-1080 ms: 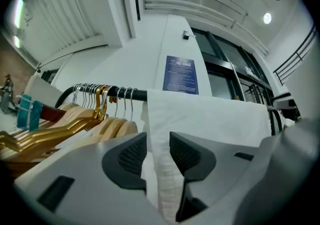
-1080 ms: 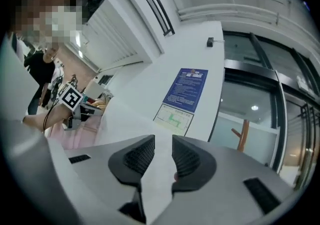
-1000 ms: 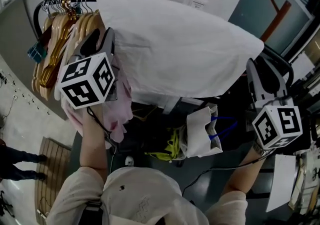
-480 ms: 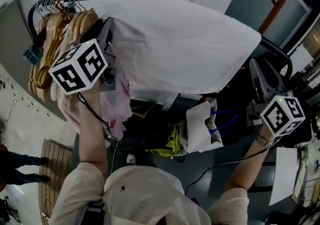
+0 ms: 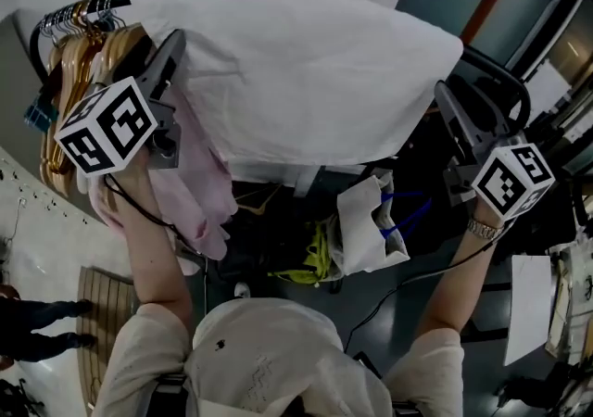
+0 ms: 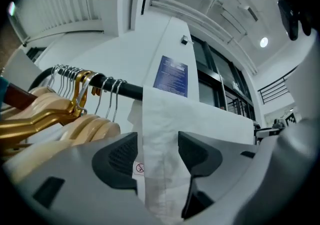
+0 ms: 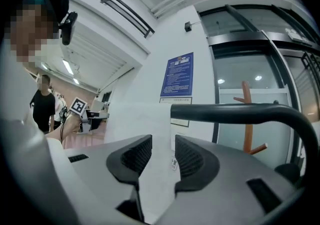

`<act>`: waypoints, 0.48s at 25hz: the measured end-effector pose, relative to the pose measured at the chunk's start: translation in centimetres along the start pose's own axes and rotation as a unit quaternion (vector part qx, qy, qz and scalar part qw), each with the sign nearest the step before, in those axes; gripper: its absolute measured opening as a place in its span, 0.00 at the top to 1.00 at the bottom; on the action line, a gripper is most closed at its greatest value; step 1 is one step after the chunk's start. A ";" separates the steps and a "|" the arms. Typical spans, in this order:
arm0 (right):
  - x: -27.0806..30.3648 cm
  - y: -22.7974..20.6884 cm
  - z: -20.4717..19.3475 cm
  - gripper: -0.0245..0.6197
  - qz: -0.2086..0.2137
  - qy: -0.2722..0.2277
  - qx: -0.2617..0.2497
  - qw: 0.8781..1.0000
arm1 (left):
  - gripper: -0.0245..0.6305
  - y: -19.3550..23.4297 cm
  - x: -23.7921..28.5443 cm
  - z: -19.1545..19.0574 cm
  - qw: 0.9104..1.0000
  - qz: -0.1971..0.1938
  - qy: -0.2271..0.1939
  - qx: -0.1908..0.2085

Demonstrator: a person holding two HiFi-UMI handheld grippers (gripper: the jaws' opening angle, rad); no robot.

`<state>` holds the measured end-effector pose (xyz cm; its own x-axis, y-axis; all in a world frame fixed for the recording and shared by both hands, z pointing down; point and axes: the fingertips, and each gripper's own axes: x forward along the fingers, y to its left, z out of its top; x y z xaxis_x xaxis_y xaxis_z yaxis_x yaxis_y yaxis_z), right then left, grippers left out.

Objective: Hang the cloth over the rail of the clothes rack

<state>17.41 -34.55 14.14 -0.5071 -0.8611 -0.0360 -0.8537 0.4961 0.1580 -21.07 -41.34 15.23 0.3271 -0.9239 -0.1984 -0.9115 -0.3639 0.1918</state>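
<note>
The cloth (image 5: 306, 72) is seen draped over the rail (image 6: 125, 90). It is spread wide and white from the wooden hangers (image 5: 69, 72) at the left to the rail's bend at the right, much as it was a second ago. Its left edge is hung between the jaws of the left gripper (image 6: 157, 151). These have just been opening and are now parted, with a gap left beside the left pad. Its right edge is likewise found between the jaws of the right gripper (image 7: 162, 155), which have also just been opened and are released rather than clenched. In the head view the left gripper has been shifted leftward since the earlier frame, toward the hangers and off the pink garment (image 5: 195, 193). The right gripper is kept below the cloth's right corner.
</note>
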 end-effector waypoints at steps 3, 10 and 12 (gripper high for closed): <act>1.1 0.3 0.1 0.76 0.020 -0.005 -0.013 1.000 | 0.60 -0.2 0.1 -0.1 0.999 -0.042 -0.008 -0.027; 1.5 0.7 0.3 0.89 0.029 -0.013 0.002 1.000 | 0.79 -0.7 -0.5 0.6 0.998 -0.060 -0.016 -0.023; 1.1 0.8 0.6 0.93 0.025 -0.018 0.009 0.999 | 0.90 -1.2 -0.7 1.2 0.998 -0.056 -0.017 -0.004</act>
<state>16.09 -34.99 13.68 -0.5533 -0.8304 -0.0647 -0.8288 0.5411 0.1426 -20.49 -40.08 13.98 0.4183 -0.8730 -0.2506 -0.8676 -0.4657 0.1741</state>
